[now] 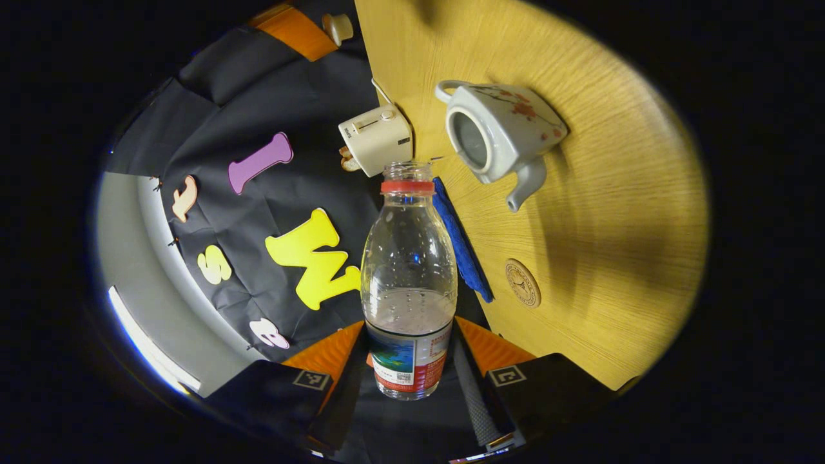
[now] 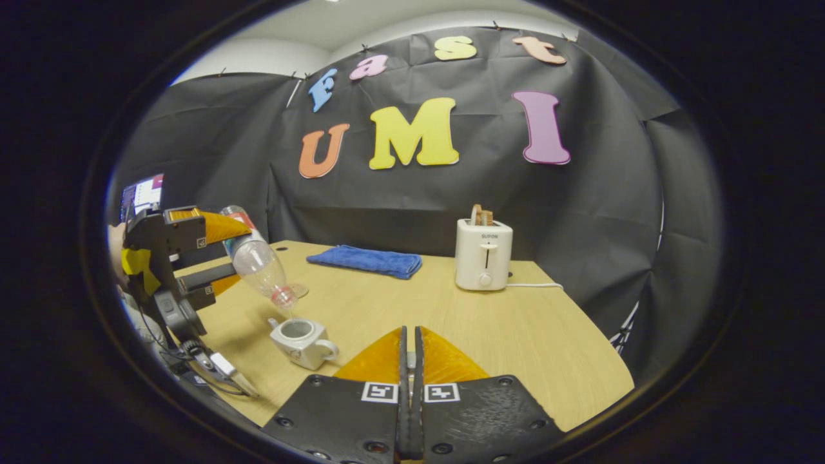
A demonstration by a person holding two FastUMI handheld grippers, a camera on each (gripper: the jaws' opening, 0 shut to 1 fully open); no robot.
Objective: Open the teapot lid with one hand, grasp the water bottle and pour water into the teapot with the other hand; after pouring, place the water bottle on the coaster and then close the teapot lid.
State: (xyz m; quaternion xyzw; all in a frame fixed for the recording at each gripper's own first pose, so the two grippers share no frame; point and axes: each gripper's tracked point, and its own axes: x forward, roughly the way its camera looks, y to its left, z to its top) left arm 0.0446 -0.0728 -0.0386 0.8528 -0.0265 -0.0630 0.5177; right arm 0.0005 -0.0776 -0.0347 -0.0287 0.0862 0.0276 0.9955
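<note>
My left gripper (image 1: 409,335) is shut on a clear water bottle (image 1: 408,270) with a red neck ring and no cap. In the right gripper view this gripper (image 2: 213,251) holds the bottle (image 2: 258,261) tilted, mouth down, just above the open white teapot (image 2: 300,341). The teapot (image 1: 503,129) has red flowers and stands lidless on the wooden table. My right gripper (image 2: 410,332) has its fingers pressed together. In the left gripper view it (image 1: 293,29) carries the cream teapot lid (image 1: 338,27) at its tip. A round coaster (image 1: 522,282) lies near the teapot.
A folded blue cloth (image 2: 364,260) lies at the back of the table (image 2: 515,335). A white toaster (image 2: 483,254) with bread in it stands to its right, with its cord trailing off. A person's hand (image 2: 117,241) holds the left gripper at the table's left edge.
</note>
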